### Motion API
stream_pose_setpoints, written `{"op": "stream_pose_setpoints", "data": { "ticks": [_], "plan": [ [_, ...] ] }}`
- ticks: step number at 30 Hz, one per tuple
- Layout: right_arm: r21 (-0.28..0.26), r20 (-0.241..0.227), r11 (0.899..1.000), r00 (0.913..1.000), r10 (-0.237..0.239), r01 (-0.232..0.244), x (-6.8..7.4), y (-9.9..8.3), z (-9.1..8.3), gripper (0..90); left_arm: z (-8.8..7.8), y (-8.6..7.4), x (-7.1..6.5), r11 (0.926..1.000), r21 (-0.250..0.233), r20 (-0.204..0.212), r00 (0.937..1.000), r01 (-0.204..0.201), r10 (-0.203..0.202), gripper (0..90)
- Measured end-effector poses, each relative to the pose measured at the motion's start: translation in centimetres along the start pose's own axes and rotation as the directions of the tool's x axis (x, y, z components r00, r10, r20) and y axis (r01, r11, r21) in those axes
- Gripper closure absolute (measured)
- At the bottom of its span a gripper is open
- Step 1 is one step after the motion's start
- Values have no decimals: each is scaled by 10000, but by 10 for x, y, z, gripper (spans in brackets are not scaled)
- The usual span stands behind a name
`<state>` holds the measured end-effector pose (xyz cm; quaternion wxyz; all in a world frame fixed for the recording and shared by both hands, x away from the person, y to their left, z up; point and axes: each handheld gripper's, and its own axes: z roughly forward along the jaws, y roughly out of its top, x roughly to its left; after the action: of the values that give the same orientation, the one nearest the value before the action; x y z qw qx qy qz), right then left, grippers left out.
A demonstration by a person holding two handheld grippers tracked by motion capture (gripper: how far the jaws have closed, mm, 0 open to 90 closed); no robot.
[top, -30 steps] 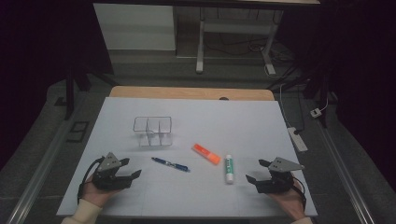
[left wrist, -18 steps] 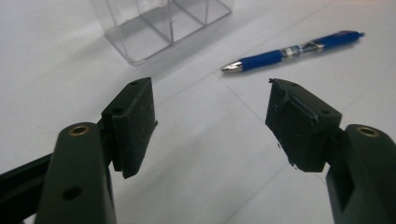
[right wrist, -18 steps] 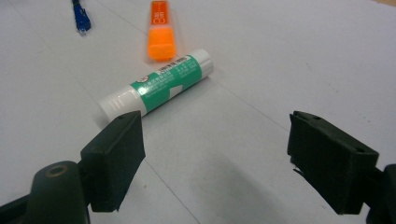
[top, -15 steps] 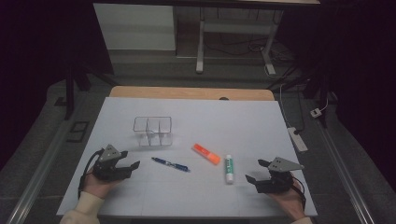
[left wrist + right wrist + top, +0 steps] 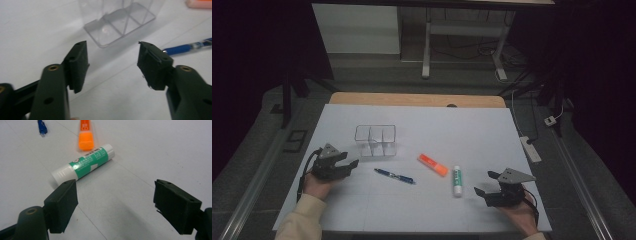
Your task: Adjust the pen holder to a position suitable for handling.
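Note:
A clear divided box [image 5: 375, 140] stands on the white sheet left of centre. To its right lie a blue pen [image 5: 395, 176], an orange highlighter [image 5: 433, 164] and a green-and-white glue stick [image 5: 457, 180]. My left gripper [image 5: 348, 161] is just left of the box, open; its jaws have just been closing with nothing between them. In the left gripper view [image 5: 112, 65] the box [image 5: 120, 22] is ahead and the pen [image 5: 187, 47] is to the right. My right gripper [image 5: 483, 183] stands open and empty right of the glue stick [image 5: 83, 163], with the highlighter [image 5: 85, 135] beyond.
The white sheet [image 5: 462, 130] covers a table with a wooden far edge [image 5: 412, 99]. A power strip [image 5: 530, 148] lies off the table's right side. Desk legs and cables stand in the dark beyond the far edge.
My left hand has moved away from the person toward the clear box, and its jaws have narrowed. The right hand and the objects have stayed put.

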<state>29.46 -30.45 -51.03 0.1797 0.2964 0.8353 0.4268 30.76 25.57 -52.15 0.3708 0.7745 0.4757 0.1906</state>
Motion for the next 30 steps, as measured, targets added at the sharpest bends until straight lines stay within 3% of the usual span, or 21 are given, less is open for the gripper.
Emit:
{"op": "stream_pose_setpoints", "data": {
  "ticks": [8, 14, 25, 28, 30],
  "plan": [
    [37, 14, 10000, 10000, 18, -18, 0, 0, 0, 188, 12, 8, 17, 9994, 22, -284, 9990, 355, -354, 664],
    [78, 44, 10000, 10000, 28, -28, 0, 0, 0, 188, 19, 15, 24, 9992, 74, -393, 9984, 403, -400, 888],
    [137, 53, 9999, 10000, 16, -17, 0, -1, 1, 190, 37, 26, 24, 9994, 97, -90, 9994, 340, -339, 891],
    [123, 74, 9999, 10000, 37, -38, 0, -1, 1, 191, 40, 29, 21, 9997, 180, -255, 9995, 167, -162, 891],
    [130, 79, 9999, 10000, 50, -51, 0, -1, 0, 191, 41, 29, 22, 9994, 181, -185, 9994, 296, -292, 891]
  ]
}}
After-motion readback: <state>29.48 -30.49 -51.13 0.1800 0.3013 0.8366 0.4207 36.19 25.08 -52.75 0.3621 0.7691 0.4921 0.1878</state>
